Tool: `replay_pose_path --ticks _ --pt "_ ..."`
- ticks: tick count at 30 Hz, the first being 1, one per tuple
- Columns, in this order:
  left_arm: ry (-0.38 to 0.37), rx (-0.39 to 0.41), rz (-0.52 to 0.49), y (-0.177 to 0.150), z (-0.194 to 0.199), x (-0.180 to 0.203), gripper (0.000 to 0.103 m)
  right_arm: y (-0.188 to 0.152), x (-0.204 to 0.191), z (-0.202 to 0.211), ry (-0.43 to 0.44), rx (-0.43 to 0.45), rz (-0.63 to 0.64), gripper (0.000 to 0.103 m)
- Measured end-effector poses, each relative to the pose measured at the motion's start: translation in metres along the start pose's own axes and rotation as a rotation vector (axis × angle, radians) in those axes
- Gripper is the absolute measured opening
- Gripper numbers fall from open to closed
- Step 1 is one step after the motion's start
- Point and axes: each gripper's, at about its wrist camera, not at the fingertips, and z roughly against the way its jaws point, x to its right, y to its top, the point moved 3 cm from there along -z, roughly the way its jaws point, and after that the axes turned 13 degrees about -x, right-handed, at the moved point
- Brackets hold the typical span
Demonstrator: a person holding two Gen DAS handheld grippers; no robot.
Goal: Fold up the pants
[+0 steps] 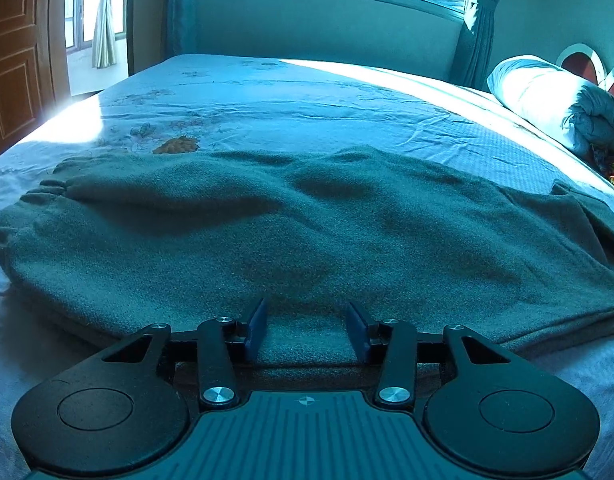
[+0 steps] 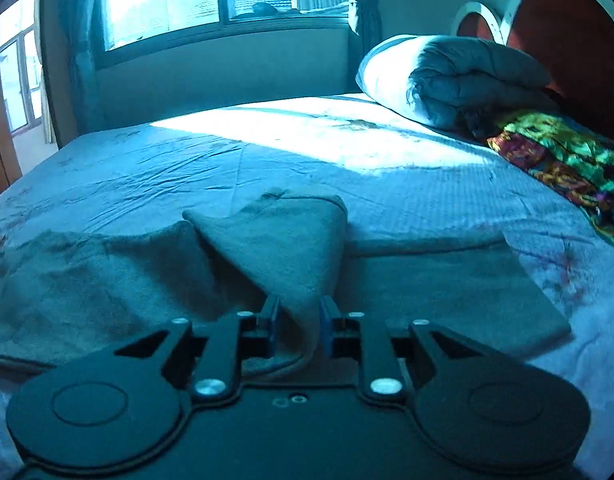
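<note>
Here the pants (image 1: 307, 216) lie spread across the bed (image 1: 267, 92). The left gripper (image 1: 309, 330) stands open over their near edge, nothing pinched. The right gripper (image 2: 299, 328) clamps a raised fold of the pants.

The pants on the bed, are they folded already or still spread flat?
Partly folded. The pants lie spread across the bed, but one part is lifted into a peaked flap between the right tongs.
</note>
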Motion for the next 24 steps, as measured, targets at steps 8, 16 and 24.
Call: replay_pose_path --ticks 8,16,24 --pt "0.062 0.018 -0.023 -0.003 0.004 0.011 0.054 0.037 -0.058 -0.058 -0.147 -0.017 0.366 0.018" --pt "0.067 -0.005 -0.071 -0.001 -0.001 0.023 0.068 0.072 0.003 -0.027 -0.086 0.094 0.149 0.0" --pt "0.033 0.007 -0.05 -0.002 0.001 0.021 0.069 0.009 0.156 0.038 -0.016 0.162 -0.431 0.0"
